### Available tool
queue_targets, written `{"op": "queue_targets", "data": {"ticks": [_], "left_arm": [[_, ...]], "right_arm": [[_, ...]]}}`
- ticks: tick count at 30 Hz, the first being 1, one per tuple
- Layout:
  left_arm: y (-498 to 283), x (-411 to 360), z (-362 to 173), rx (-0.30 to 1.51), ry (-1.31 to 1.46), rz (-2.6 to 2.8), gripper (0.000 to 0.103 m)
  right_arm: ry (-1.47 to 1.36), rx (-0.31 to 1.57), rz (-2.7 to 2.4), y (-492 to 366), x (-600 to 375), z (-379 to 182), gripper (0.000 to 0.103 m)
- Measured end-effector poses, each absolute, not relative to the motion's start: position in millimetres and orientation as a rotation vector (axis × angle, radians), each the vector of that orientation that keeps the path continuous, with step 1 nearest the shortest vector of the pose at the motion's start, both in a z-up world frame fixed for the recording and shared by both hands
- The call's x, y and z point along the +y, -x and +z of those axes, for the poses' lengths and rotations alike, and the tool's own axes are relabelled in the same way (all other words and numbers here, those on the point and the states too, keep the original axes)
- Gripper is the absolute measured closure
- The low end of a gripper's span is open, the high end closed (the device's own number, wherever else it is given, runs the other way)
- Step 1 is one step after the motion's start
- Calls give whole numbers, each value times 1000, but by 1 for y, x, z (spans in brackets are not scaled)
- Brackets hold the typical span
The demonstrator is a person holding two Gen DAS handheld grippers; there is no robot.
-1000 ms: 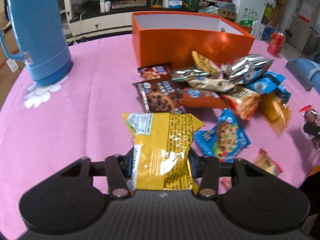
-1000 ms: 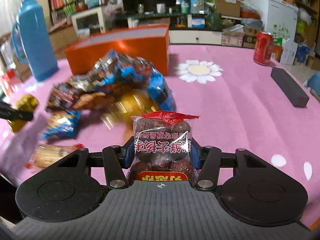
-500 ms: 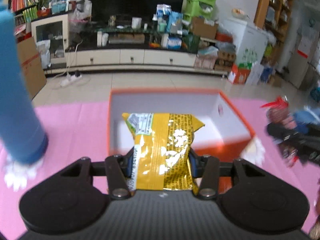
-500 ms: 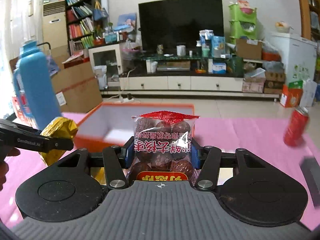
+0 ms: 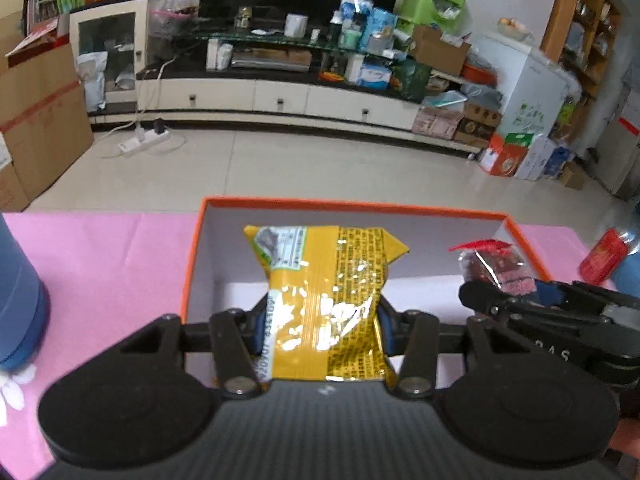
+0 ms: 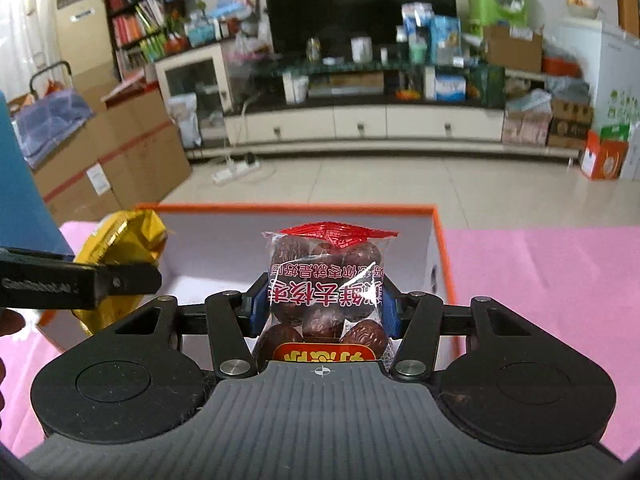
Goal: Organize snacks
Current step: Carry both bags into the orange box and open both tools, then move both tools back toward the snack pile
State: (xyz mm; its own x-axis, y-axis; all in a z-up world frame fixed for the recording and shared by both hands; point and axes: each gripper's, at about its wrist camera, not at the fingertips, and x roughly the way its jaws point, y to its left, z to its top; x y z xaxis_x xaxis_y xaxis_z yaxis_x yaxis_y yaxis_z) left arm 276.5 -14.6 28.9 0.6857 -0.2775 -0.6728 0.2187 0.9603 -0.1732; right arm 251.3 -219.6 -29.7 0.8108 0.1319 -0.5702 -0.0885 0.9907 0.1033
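Pink tablecloth (image 5: 112, 256) covers the table, with a cluttered living room behind: a dark TV, a low white media cabinet, cardboard boxes and tiled floor. At the far left edge of the left wrist view stands a blue thermos (image 5: 18, 312), on the cloth and well apart from the box. Next right, the orange box (image 5: 192, 264), white inside, sits open-topped at the table's far side; the part of its floor that shows in either view is bare, so no snack appears to be stowed yet, though the near portion is hidden behind the grippers. The left gripper (image 5: 322, 320) is clenched on a yellow snack packet (image 5: 324, 300), pads pressing its sides, packet held upright over the box's left half and above the floor, not resting on it. To the right, the right gripper (image 6: 324, 308) grasps a clear packet of dark red dates (image 6: 324, 292) with a red top seal, likewise held over the box interior toward its right wall; from the left wrist view it appears just beside the yellow packet, not touching. Farthest right, a red can (image 5: 604, 256) stands on the cloth beyond the box. Judgement: both packets are carried and positioned, neither yet released. Remaining: lower and release both, then deal with any other loose snacks, none of which show in these views.
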Motion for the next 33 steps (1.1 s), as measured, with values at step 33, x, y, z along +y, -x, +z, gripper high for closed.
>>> {"op": "queue_targets", "data": {"ticks": [33], "left_arm": [[-172,-22,85,606,74,-343,23]], "right_arm": [[-134,415,60,-116,-241,17,37]]}}
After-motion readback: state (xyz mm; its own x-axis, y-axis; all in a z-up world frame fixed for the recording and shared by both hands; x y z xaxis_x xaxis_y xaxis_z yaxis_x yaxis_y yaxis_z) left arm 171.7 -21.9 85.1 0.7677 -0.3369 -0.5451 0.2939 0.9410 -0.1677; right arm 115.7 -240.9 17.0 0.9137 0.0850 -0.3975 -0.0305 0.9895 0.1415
